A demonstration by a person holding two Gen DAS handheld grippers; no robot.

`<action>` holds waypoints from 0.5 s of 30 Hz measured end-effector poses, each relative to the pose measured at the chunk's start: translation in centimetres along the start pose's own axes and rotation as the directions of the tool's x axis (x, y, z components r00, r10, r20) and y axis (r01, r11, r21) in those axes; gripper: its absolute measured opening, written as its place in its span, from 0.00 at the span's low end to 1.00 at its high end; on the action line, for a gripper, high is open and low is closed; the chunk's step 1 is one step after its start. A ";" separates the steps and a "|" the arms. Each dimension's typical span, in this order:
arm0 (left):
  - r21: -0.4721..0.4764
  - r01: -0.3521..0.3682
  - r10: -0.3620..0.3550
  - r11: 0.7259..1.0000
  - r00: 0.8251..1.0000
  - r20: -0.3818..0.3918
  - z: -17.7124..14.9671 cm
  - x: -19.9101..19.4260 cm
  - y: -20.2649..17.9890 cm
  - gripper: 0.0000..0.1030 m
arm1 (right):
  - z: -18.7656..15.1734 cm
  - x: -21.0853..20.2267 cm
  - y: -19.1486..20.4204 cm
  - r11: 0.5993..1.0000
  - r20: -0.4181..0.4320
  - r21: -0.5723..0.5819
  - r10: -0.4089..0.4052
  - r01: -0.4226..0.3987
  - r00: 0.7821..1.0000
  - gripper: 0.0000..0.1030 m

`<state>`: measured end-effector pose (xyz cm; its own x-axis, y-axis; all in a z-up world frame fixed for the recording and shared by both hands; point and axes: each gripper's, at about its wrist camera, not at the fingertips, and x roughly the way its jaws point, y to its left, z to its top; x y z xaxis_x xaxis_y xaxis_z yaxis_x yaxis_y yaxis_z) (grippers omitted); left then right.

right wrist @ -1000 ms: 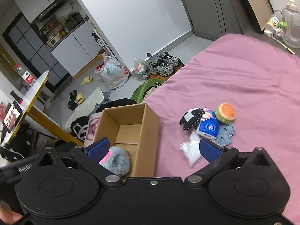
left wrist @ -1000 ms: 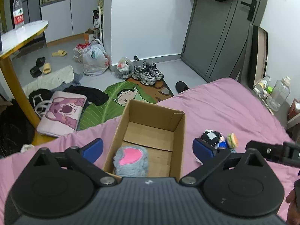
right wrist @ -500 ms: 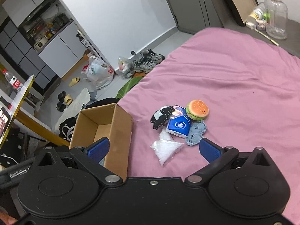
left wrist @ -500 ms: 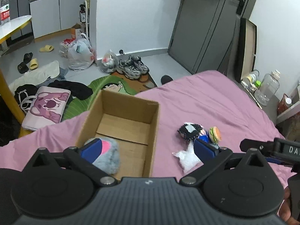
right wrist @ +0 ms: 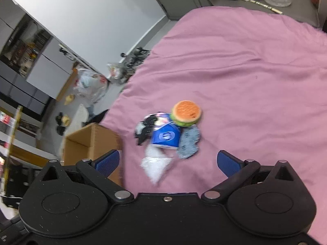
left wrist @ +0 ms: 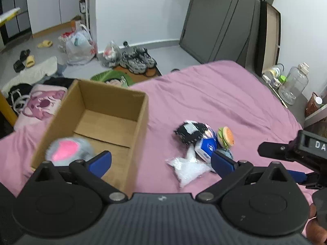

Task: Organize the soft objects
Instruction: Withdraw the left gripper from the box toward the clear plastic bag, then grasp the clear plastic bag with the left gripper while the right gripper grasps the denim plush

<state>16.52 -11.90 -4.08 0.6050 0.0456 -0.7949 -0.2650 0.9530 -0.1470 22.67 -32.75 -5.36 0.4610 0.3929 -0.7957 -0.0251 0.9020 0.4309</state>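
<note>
The soft things still to sort lie in a small heap on the pink bed (right wrist: pixel 255 65), just right of the cardboard box (left wrist: pixel 114 110): a burger toy (right wrist: pixel 186 113), a blue pouch (right wrist: pixel 166 136), a black-and-white plush (left wrist: pixel 189 131), a grey fabric piece (right wrist: pixel 189 143) and a clear plastic bag (right wrist: pixel 156 165), all touching or overlapping. Inside the box, at its near left corner, a grey and pink plush (left wrist: pixel 67 151) already rests.

I have my right hand-held gripper (right wrist: pixel 168 162) above the heap with its fingers spread wide and nothing between them. My left hand-held gripper (left wrist: pixel 161 162) is likewise spread and empty, hanging between the box and the heap.

I judge the risk to be the pile itself: because the pieces overlap, closing on one could drag a neighbour along or pinch the sheet. The slick bag may slip out. The two grippers are also near each other, so they could collide.
</note>
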 end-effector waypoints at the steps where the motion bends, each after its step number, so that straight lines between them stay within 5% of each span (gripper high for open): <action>1: 0.006 -0.004 0.004 1.000 1.000 -0.008 -0.1 0.5 -0.4 0.98 | 0.1 0.2 -0.3 1.000 -0.006 0.010 0.010 -0.010 1.000 1.00; 15: -0.033 -0.010 0.008 0.999 0.997 -0.081 -1.6 6.7 -3.0 0.96 | 1.0 2.5 -2.0 0.999 -0.050 0.052 0.018 -0.016 0.999 1.00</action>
<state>20.15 -14.90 -9.89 0.5400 0.0284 -0.8412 -0.2958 0.9421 -0.1581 24.73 -33.77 -7.80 0.4156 0.4178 -0.8079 0.0140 0.8852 0.4650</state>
